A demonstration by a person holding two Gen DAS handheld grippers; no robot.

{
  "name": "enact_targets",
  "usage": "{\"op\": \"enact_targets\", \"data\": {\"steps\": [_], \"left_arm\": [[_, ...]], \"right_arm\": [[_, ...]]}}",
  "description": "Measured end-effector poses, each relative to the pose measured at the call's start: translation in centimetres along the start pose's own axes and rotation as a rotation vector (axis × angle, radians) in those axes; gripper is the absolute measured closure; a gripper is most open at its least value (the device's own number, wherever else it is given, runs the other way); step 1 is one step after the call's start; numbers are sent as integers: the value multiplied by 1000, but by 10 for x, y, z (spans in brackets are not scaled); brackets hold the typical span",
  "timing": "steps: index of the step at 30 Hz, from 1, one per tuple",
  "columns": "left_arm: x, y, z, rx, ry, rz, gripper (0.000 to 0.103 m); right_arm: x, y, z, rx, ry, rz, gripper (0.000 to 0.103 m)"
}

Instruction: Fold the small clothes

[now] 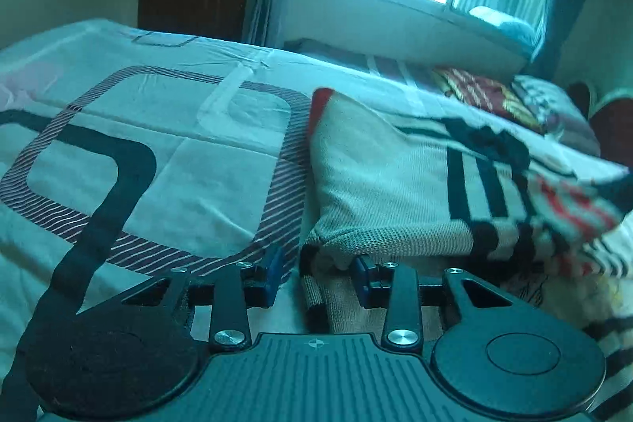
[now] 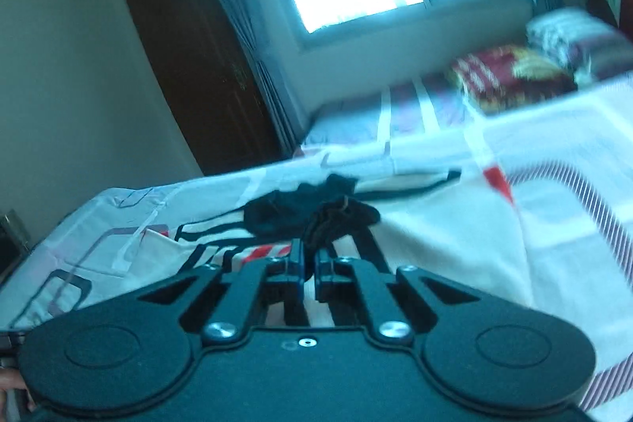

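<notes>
Soft, limp knitted garment [image 1: 395, 176] on bed [image 1: 158, 153]; best pinched at hem corners; left gripper [image 1: 318, 273] spread around hem, right gripper [image 2: 310, 260] pinching dark fabric [image 2: 336, 220]

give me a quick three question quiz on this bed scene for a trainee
1. True or false: the right gripper stands wide open.
2. The beige ribbed knit garment with black stripes lies on: A a wooden floor; B a white patterned bed sheet; C a chair seat.
3. What does the right gripper pinch at its tips?

Key: 1 false, it is shut. 2 B. 3 a dark crumpled cloth.
</notes>
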State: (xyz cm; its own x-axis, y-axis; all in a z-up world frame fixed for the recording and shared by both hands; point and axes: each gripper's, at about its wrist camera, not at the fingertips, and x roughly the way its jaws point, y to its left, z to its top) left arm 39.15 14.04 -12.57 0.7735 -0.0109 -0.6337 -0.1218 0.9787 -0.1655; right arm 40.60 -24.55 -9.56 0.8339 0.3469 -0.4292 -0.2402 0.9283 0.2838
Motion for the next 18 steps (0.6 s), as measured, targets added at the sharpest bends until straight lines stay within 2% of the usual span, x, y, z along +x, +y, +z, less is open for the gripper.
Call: {"op": "enact_targets", "data": {"steps": [1, 5, 13, 15, 17, 18], "left_arm": [[0, 0, 0, 3, -2, -2, 66], [0, 3, 0, -5, -2, -16, 66], [-2, 6, 2, 3, 15, -27, 66], [-9, 10, 0, 4, 20, -51, 66], [-22, 19, -3, -16, 9, -75, 65], [-29, 23, -3, -25, -10, -90, 62]], "right_arm": [[3, -3, -3, 0, 19, -15, 98], [29, -23, -27, 54, 191, -69, 98], [24, -23, -33, 70, 170, -62, 97], [22, -27, -31, 76, 166, -54, 96], [13, -28, -26, 70, 131, -57, 87], [7, -28, -22, 67, 105, -63, 78]]}}
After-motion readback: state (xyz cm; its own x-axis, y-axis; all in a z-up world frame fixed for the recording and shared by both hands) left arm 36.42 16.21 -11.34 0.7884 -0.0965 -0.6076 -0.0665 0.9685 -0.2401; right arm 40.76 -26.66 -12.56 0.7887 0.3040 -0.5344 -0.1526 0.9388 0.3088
